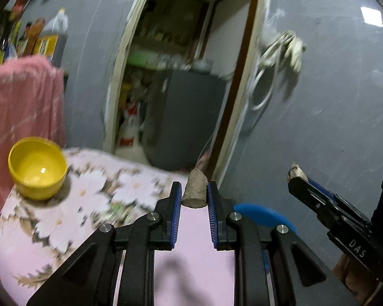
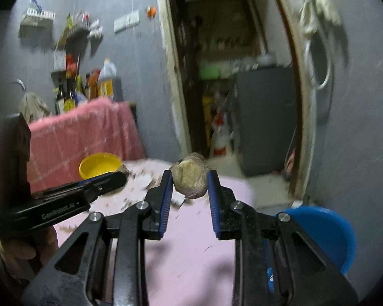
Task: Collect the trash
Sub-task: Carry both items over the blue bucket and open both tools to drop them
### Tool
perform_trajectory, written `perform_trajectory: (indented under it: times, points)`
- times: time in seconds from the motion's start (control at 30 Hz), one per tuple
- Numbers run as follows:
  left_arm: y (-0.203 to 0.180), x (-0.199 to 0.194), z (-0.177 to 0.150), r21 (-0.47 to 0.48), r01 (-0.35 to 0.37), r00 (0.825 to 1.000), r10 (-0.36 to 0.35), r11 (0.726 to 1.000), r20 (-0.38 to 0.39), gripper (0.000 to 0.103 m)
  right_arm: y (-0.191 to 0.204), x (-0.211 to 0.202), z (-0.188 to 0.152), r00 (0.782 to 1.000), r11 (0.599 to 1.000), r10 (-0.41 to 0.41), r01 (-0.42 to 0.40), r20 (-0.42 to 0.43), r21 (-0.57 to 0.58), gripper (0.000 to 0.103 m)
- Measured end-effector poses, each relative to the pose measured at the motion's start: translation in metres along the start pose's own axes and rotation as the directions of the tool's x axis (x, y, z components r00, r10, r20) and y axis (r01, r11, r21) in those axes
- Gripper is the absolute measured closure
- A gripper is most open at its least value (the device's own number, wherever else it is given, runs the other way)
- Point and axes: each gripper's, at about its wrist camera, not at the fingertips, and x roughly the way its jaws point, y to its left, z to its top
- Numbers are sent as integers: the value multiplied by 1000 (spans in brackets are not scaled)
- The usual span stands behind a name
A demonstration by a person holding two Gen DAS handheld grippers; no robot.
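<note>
Fingers: left gripper [image 1: 194, 199] clamped on brown stub [image 1: 195, 188]; right gripper [image 2: 190, 191] clamped on wrapped wad [image 2: 190, 176] | both scraps lifted above desk [image 1: 191, 267] | bin [image 2: 326, 232] near right | tip: keep grips firm, carry over bin, release 1 by 1

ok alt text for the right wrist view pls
The right gripper holds a crumpled yellowish wad above a pink tablecloth. A yellow bowl sits left, a blue bin lower right, and the left gripper enters from the left.
</note>
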Motion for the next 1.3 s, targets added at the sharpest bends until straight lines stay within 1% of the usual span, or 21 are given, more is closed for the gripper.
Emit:
perform_trajectory:
  times: [0.1, 0.17, 0.27, 0.37, 0.57, 0.77, 1.1, 1.3]
  points:
    - [-23, -3, 9, 32, 26, 997, -29, 999, 73, 86, -13, -23, 11, 995, 998, -53, 55, 86, -14, 49]
    - [-40, -4, 14, 59, 44, 993, -50, 997, 111, 86, -20, -35, 15, 989, 996, -84, 87, 122, -22, 48]
    - [-59, -2, 16, 96, 64, 987, -77, 993, 141, 86, -33, -48, 20, 978, 989, -136, 143, 160, -30, 48]
    - [-79, 6, 17, 133, 86, 984, -106, 987, 146, 86, -50, -57, 22, 970, 984, -169, 175, 177, -21, 48]
    - [-111, 36, 13, 184, 131, 984, -150, 974, 92, 86, -86, -66, 14, 960, 974, -226, 227, 164, 12, 48]
    - [-129, 69, 2, 199, 145, 988, -154, 969, 30, 86, -119, -62, -1, 960, 966, -255, 250, 113, 62, 48]
    - [-140, 114, -24, 220, 143, 988, -126, 965, -89, 86, -156, -38, -36, 963, 955, -271, 269, -4, 124, 48]
    - [-144, 142, -43, 235, 146, 978, -104, 961, -181, 86, -172, -25, -52, 961, 949, -271, 277, -57, 152, 48]
